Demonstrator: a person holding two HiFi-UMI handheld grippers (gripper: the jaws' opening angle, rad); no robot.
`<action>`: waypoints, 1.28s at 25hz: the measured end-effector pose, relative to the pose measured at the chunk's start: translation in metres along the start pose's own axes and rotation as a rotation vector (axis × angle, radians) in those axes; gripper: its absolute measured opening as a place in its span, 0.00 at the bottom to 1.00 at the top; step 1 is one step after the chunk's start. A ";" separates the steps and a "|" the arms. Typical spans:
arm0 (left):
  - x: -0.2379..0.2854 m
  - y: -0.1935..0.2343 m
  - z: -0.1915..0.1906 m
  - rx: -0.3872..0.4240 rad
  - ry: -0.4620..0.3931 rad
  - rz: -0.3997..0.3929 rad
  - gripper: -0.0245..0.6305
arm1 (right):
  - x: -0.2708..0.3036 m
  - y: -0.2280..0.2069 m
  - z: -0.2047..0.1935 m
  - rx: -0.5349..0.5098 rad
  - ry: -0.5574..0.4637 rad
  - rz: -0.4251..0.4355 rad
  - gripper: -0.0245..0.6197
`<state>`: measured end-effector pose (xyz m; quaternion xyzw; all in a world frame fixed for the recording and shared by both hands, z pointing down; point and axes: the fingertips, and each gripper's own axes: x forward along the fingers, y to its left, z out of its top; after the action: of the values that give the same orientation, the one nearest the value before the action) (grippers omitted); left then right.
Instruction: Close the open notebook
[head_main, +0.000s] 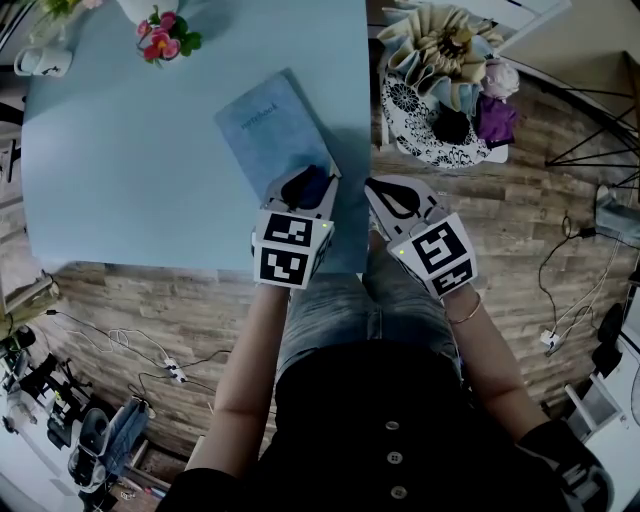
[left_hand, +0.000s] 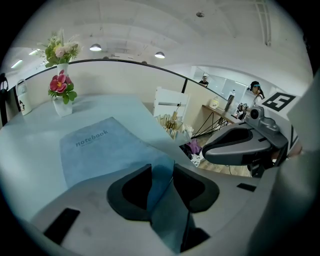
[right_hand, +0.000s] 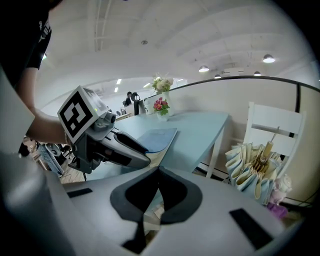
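The notebook (head_main: 268, 122) lies shut and flat on the light blue table (head_main: 120, 160), its blue cover with the word "notebook" facing up (left_hand: 92, 145). My left gripper (head_main: 308, 182) sits at the book's near corner. Its jaws stand apart, and the corner of the cover shows in the gap (left_hand: 161, 176) without the pads pressing on it. My right gripper (head_main: 388, 197) hangs just off the table's right edge, beside the left one. Its jaws meet at the tips (right_hand: 159, 171) with nothing between them. From the right gripper view the notebook (right_hand: 159, 138) lies beyond the left gripper (right_hand: 142, 159).
A small vase of pink flowers (head_main: 160, 38) and a white mug (head_main: 42, 62) stand at the table's far end. A white chair piled with a folded umbrella and cloth things (head_main: 445, 85) stands to the right of the table. Cables (head_main: 150, 350) trail on the wooden floor.
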<state>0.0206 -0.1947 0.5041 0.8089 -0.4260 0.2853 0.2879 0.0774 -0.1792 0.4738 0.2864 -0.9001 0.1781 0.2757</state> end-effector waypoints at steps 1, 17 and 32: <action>0.000 0.000 0.000 0.001 0.000 -0.001 0.24 | 0.000 0.001 -0.001 0.000 0.001 0.001 0.05; 0.001 -0.007 -0.001 0.034 0.024 -0.023 0.28 | -0.005 0.001 0.011 -0.010 -0.030 -0.012 0.05; -0.021 -0.008 0.008 -0.005 -0.046 -0.074 0.29 | -0.007 -0.001 0.029 -0.009 -0.065 -0.014 0.05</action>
<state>0.0193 -0.1858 0.4819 0.8298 -0.4030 0.2543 0.2905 0.0710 -0.1907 0.4471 0.2971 -0.9074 0.1626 0.2487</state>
